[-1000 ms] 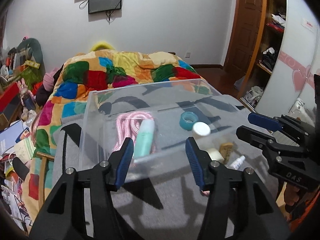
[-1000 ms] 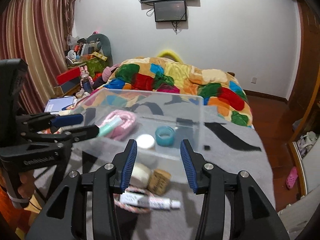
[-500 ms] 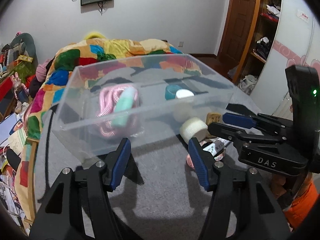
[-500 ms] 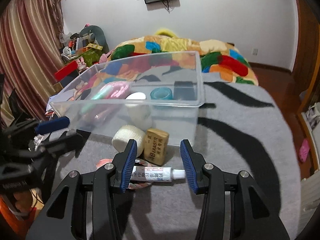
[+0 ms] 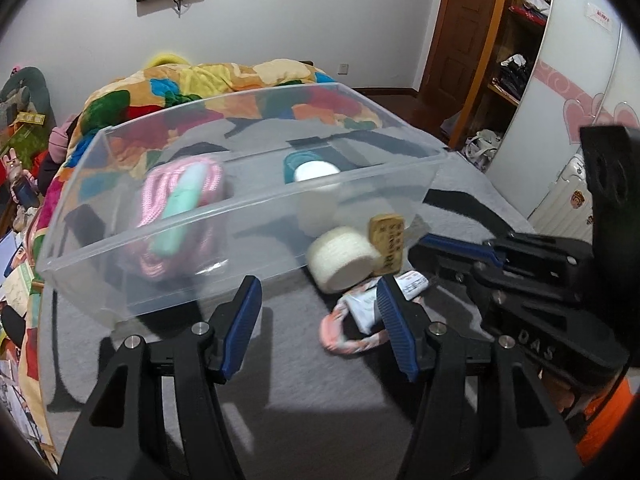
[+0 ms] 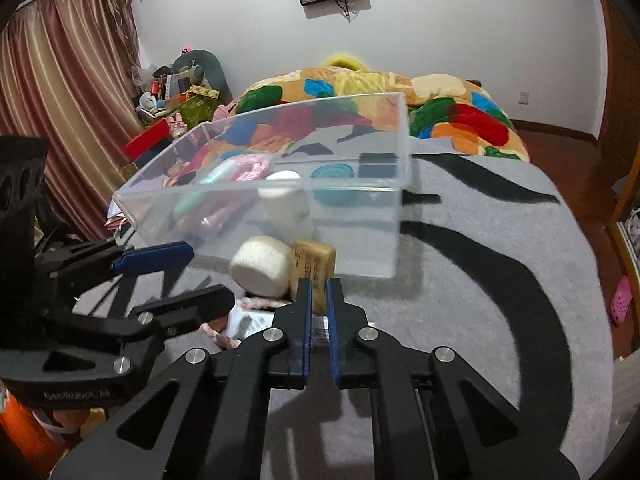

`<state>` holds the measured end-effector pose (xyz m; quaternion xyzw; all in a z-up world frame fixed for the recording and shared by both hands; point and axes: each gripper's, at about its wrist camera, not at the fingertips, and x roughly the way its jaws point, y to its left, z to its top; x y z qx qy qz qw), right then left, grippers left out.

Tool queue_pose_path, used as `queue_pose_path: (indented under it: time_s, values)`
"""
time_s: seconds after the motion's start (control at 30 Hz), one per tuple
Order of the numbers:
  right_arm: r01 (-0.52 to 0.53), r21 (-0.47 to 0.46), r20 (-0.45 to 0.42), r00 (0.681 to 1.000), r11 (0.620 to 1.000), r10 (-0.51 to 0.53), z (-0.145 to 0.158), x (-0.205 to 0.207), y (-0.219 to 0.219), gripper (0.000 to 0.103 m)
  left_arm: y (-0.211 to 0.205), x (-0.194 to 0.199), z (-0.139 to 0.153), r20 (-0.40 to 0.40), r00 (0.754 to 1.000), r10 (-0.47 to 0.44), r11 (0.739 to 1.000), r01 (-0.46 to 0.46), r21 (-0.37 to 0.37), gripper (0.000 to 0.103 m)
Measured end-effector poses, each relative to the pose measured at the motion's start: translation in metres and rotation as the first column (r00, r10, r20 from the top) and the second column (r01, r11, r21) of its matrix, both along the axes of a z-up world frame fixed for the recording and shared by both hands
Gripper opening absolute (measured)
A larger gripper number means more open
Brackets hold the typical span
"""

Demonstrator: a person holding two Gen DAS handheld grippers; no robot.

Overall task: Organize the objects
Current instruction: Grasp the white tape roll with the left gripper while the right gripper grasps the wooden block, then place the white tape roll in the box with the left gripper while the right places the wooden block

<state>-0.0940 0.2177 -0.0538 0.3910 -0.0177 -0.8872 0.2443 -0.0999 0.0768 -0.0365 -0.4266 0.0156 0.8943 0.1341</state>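
A clear plastic bin [image 5: 200, 216] [image 6: 360, 240] stands on a grey rug and holds a pink rope, a mint tube [image 5: 180, 216], a teal tape roll [image 6: 332, 172] and a white jar. In front of it lie a white yarn roll [image 5: 344, 256] [image 6: 262, 266], a tan block [image 5: 388, 244] [image 6: 316, 264], a white tube [image 5: 368, 308] and a pink-white rope loop [image 5: 344, 336]. My left gripper [image 5: 320, 320] is open just before the bin. My right gripper [image 6: 316, 300] has its jaws nearly closed over the white tube, below the tan block; what they grip is hidden.
The grey rug with black stripes [image 6: 480, 280] covers the bed's foot; a colourful quilt [image 6: 400, 100] lies beyond the bin. Cluttered items and a curtain [image 6: 60, 100] stand left. A wardrobe and door [image 5: 500, 60] are on the right.
Both grippers moved down and closer to the loose items. My right gripper's jaws went from wide open to nearly closed at the white tube. My left gripper stayed open.
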Motion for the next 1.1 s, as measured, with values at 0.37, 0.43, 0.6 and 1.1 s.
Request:
queue_pose_path:
  time_s: [0.37, 0.43, 0.6, 1.1]
  values:
    - [-0.015, -0.023, -0.020, 1.000, 1.000, 0.014, 0.013, 0.012, 0.026, 0.010, 0.013, -0.023, -0.017, 0.084, 0.995, 0.057, 0.996, -0.063, 0.064, 0.041]
    - [-0.017, -0.027, -0.017, 1.000, 0.999, 0.017, 0.013, 0.009, 0.022, 0.021, 0.011, -0.019, -0.016, 0.071, 0.996, 0.061, 0.995, -0.066, 0.073, 0.041]
    - [-0.012, -0.036, 0.024, 1.000, 0.999, 0.012, 0.008, -0.008, 0.011, 0.027, 0.000, -0.006, -0.013, 0.041, 0.997, 0.066, 0.995, -0.069, 0.074, 0.040]
    - [-0.034, 0.013, 0.047, 0.998, 0.999, 0.033, 0.003, -0.015, -0.023, 0.011, -0.047, 0.029, 0.011, -0.062, 0.993, 0.099, 0.991, -0.092, 0.100, 0.040]
